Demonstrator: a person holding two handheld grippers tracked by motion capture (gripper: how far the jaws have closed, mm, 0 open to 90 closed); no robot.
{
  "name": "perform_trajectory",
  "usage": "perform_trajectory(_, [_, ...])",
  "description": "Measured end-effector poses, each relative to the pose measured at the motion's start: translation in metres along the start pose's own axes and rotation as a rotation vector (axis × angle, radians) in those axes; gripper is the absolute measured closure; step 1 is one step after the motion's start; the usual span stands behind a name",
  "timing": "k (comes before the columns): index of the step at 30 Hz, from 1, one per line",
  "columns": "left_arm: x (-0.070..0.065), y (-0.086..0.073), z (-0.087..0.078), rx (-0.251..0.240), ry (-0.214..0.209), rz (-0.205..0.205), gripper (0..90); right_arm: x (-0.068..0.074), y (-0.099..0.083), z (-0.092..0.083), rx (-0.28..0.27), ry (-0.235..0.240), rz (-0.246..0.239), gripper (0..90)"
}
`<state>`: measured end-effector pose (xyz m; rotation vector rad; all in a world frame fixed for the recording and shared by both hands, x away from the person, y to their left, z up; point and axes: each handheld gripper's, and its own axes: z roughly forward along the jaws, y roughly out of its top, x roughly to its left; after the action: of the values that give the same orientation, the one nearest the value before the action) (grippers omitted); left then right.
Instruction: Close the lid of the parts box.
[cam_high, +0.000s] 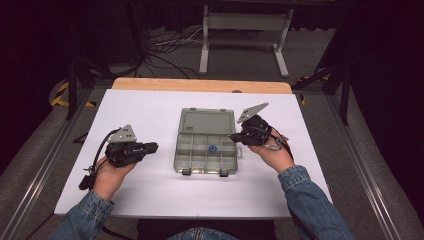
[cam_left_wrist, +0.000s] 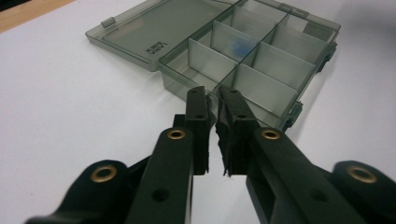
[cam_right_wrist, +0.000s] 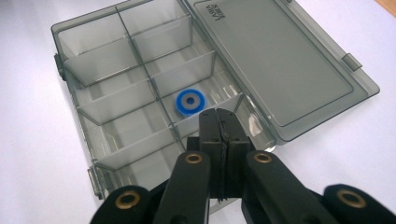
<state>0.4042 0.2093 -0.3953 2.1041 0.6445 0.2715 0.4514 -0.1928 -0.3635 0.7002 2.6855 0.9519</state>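
From the high view I am looking down on a white table (cam_high: 150, 195) with a smoky grey compartment box (cam_high: 206, 152) lying near its middle, its lid (cam_high: 207, 121) folded flat toward the far edge. A small blue ring (cam_high: 212, 148) is sitting in one of the middle compartments. My left gripper (cam_high: 150, 146) is hanging well to the left of the box, apart from it, and my right gripper (cam_high: 235, 136) is hovering at the box's right edge; at this size I am not making out whether it touches the wall. Both sleeves are being cut off by the bottom of the frame.

In the left gripper view the jaws are standing nearly together with only a thin slit between the pads (cam_left_wrist: 229, 140), clenched on nothing, tips pointing at the near corner of the box (cam_left_wrist: 261, 79). The ring is showing as just a blue smear (cam_left_wrist: 240, 45) through the cloudy dividers, and the far end of the box is running out of focus.

In the right gripper view the jaws are pressed fully together, empty, above the box's (cam_right_wrist: 116, 74) wall nearest to me. The blue ring (cam_right_wrist: 190, 101) with its grey centre is lying flat in the compartment just beyond the tips. The gripper body is hiding the near corner of the box, and the lid's (cam_right_wrist: 275, 65) moulded lettering is too small to read
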Motion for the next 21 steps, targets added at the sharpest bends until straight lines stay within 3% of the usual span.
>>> perform_trajectory(3, [0.005, 0.007, 0.001, 0.009, -0.005, -0.002, 89.4, -0.004, 0.000, -0.001, -0.001, -0.001, 0.004, 90.0])
perform_trajectory(10, [0.014, 0.033, 0.013, 0.064, -0.017, 0.028, 89.7, -0.015, 0.005, 0.000, 0.006, -0.005, -0.003, 90.0])
perform_trajectory(16, [0.023, 0.044, 0.026, 0.084, -0.047, 0.000, 89.7, -0.025, 0.010, 0.004, 0.015, -0.006, 0.005, 90.0])
perform_trajectory(21, [0.033, 0.052, 0.037, 0.102, -0.036, -0.010, 89.7, -0.034, 0.012, 0.008, 0.026, -0.009, 0.007, 90.0])
